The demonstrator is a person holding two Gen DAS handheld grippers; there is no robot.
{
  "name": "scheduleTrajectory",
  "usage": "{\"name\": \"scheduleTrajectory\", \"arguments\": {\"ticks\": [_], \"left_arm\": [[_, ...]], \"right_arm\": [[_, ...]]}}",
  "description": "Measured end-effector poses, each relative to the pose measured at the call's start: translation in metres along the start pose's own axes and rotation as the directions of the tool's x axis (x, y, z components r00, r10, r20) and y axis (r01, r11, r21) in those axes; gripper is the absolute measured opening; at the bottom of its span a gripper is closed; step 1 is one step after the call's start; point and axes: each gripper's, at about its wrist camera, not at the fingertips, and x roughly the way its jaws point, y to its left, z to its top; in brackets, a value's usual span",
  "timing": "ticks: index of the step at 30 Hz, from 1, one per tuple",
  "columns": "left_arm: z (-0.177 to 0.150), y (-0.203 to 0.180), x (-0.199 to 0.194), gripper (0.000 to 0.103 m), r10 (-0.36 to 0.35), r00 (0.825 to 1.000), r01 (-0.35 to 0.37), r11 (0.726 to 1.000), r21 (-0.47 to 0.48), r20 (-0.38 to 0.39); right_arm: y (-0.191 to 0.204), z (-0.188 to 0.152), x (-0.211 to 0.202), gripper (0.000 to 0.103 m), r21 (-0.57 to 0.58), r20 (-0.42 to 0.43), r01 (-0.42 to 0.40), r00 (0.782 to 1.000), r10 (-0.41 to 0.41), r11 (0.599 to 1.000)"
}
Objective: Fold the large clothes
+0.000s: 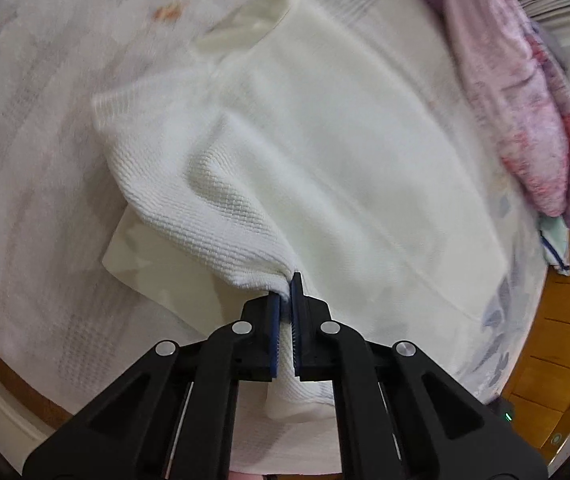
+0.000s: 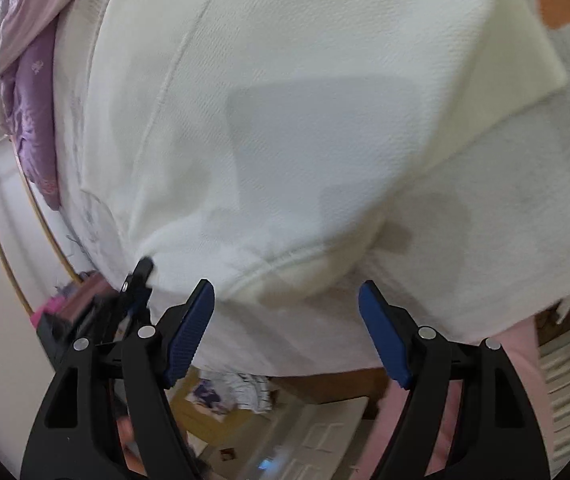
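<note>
A large white waffle-knit garment point(image 1: 325, 152) lies spread on a pale bed cover point(image 1: 45, 120). My left gripper point(image 1: 287, 292) is shut on a bunched part of its near edge, and the lifted cloth drapes leftward in a fold. In the right wrist view the same white garment point(image 2: 285, 100) fills the frame. My right gripper point(image 2: 285, 304) is open just above its rounded near hem, holding nothing. The left gripper point(image 2: 141, 276) shows at the garment's left edge in that view.
A pink and purple quilt point(image 1: 525, 100) is heaped along the bed's far right side, also in the right wrist view point(image 2: 29, 80). A wooden floor point(image 1: 557, 320) lies past the bed edge. A cream flat sheet point(image 1: 165, 280) sticks out under the garment.
</note>
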Motion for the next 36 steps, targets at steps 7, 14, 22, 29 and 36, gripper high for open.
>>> {"name": "scheduleTrajectory", "arguments": {"ticks": [7, 14, 22, 29, 36], "left_arm": [[-0.008, -0.026, -0.048, 0.004, -0.097, 0.992, 0.092, 0.994, 0.061, 0.080], [-0.008, -0.035, -0.077, 0.004, -0.157, 0.977, 0.137, 0.981, 0.139, 0.142], [-0.043, 0.035, 0.016, 0.005, -0.001, 0.999, -0.004, 0.993, 0.119, 0.038], [-0.081, 0.061, 0.021, 0.037, -0.096, 0.988, 0.082, 0.990, -0.116, -0.122], [-0.094, 0.041, 0.079, 0.044, -0.264, 0.931, 0.164, 0.919, -0.358, -0.251]], "right_arm": [[0.013, 0.025, 0.021, 0.073, 0.156, 0.059, -0.151, 0.988, 0.143, 0.976], [0.052, 0.041, -0.038, 0.017, -0.110, 0.297, -0.539, 0.784, 0.545, 0.835], [-0.045, 0.004, 0.027, 0.017, -0.183, 0.176, -0.275, 0.935, 0.306, 0.944], [-0.074, -0.003, -0.005, 0.061, -0.023, 0.186, -0.292, 0.938, 0.291, 0.956], [-0.056, 0.019, -0.003, 0.063, 0.047, 0.229, -0.176, 0.960, 0.161, 0.983]]}}
